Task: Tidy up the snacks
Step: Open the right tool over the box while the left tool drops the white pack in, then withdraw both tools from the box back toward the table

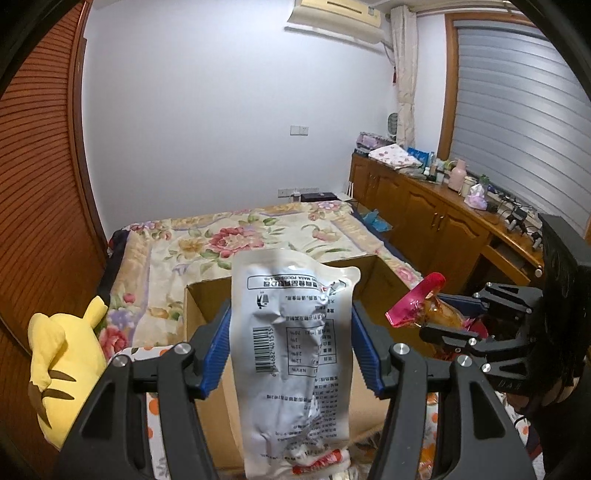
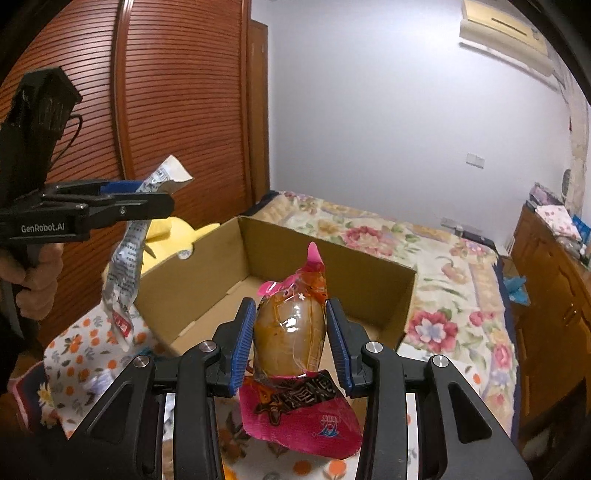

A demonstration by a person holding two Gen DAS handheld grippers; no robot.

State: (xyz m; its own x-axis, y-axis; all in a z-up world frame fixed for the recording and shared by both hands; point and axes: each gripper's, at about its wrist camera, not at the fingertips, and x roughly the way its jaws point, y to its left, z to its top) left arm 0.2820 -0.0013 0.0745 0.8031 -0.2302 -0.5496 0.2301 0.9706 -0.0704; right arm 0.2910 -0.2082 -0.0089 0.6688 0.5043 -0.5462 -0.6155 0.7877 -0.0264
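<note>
Two snack packs: both held in the air, one per gripper, at the near side of an open cardboard box (image 2: 221, 291).
Left gripper (image 1: 291, 343): blue pads (image 1: 218, 350) pressed against both sides of a silver foil pouch (image 1: 291, 354), pinching it; printed back with barcode facing the left wrist camera, text upside down, red strip at the low end.
Same pouch, right wrist view: hanging crumpled from the left gripper (image 2: 147, 195) at left, top corner poking above the fingers, lower end (image 2: 122, 295) dangling just outside the box's left wall.
Right gripper (image 2: 290, 343): blue pads (image 2: 243, 343) clamped on the flanks of a clear pouch with pink ends (image 2: 291, 332), brown food visible inside; pink tip pointing up and away, wide pink printed end hanging below the fingers.
Same pouch, left wrist view: pink tip (image 1: 417, 299) and brown bulge jutting from the right gripper (image 1: 447, 317) at right, near the box's right side.
Cardboard box: lid flaps open, brown floor showing, set on a floral bedspread (image 2: 436, 295).
Plush toy (image 1: 62, 347): yellow, with brown back stripes, just beside the box's left wall.
Background: louvred wooden wardrobe doors (image 2: 177, 96) at left, wooden sideboard (image 1: 436, 214) cluttered with small items at right, air conditioner (image 1: 340, 14) high on the wall.
</note>
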